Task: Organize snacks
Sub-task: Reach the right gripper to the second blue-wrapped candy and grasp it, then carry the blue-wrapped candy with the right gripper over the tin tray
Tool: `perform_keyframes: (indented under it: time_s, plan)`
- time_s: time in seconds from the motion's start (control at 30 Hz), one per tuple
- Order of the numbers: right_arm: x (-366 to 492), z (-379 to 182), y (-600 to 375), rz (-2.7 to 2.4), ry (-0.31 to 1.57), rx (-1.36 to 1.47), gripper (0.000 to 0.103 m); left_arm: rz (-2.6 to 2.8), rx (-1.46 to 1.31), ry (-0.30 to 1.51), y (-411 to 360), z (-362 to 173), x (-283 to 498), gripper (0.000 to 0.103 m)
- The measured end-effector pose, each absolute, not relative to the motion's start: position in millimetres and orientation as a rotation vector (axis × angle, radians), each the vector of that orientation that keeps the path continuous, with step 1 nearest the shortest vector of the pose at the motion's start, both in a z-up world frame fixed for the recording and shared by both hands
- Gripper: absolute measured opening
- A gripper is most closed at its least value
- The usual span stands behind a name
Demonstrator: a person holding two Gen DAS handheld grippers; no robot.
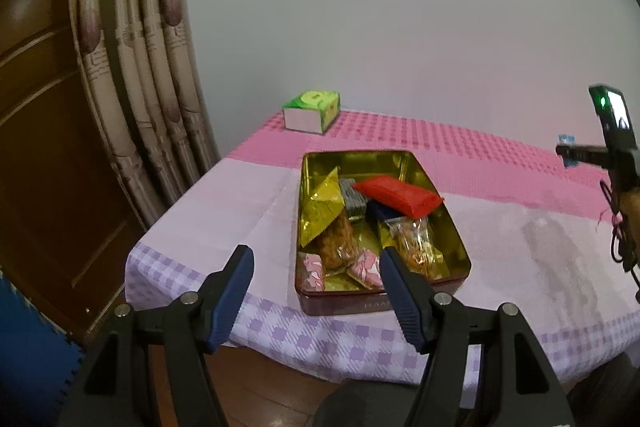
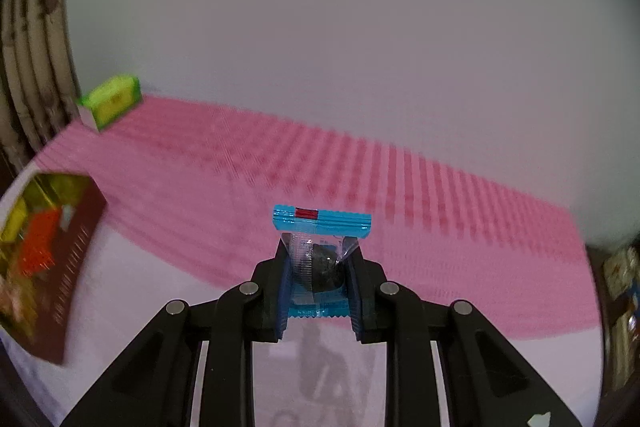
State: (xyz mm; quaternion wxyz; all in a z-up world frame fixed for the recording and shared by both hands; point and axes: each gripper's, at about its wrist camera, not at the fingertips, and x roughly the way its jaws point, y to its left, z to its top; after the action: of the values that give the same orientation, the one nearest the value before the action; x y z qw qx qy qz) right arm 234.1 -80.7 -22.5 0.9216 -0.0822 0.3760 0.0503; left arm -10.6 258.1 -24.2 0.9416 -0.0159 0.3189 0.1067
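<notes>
One blue snack packet [image 2: 322,251] gripped, right view, tin [image 1: 440,223] contents left view.

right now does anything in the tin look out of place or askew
Yes: the red packet lies tilted across other snacks, one end overhanging the gold tin at its right rim. The remaining packets are jumbled, not damaged or spilled.

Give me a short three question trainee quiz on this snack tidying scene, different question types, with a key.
1. True or false: the right gripper is empty.
2. Where does the red packet lie? A) in the tin B) on the tablecloth C) on the green box
3. Fill in: the left gripper is ____.

Key: 1. False, it is shut on the blue-edged snack packet. 2. A. 3. Open, holding nothing.
</notes>
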Motion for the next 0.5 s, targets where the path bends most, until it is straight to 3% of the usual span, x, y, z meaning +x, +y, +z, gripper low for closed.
perform_keyframes:
  time_s: [0.33,0.5]
  plan:
    - [228,86,9,0.182,0.607,-0.231,0.021,0.345,-0.188,0.539,295,1,-43,0.067]
    - [222,110,58,0.229,0.564,-0.259,0.021,0.441,-0.241,0.522,316,6,-53,0.067]
